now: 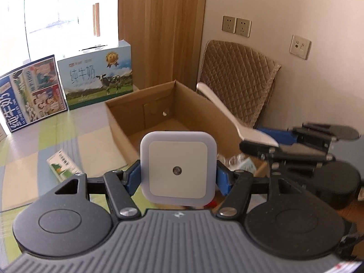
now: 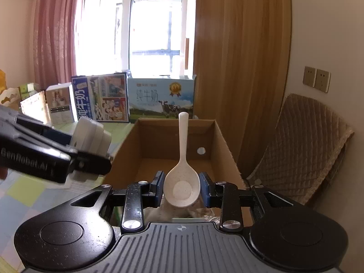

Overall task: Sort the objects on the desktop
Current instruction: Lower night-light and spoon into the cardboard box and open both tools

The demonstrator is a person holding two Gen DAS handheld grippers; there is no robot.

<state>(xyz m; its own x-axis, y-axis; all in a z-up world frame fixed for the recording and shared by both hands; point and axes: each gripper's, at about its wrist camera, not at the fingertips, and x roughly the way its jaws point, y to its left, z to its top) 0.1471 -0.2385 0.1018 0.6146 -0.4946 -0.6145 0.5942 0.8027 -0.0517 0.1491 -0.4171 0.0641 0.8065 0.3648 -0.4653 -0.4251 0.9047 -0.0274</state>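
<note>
My left gripper (image 1: 178,177) is shut on a square white night light (image 1: 178,170), held by its two sides above the near end of an open cardboard box (image 1: 159,116). My right gripper (image 2: 182,187) is shut on the bowl of a white spoon (image 2: 182,182), whose handle points away over the cardboard box (image 2: 177,145). From the left wrist view the spoon (image 1: 227,111) and the right gripper (image 1: 261,149) show at the right, over the box's right wall. From the right wrist view the left gripper (image 2: 91,154) with the night light (image 2: 91,136) shows at the left.
Two milk cartons (image 1: 97,77) stand behind the box by the window. A small green and white packet (image 1: 62,165) lies on the checked tablecloth (image 1: 34,141) left of the box. A quilted chair (image 2: 304,147) stands to the right by the wall. Clear wrapping (image 1: 238,161) lies in the box's near corner.
</note>
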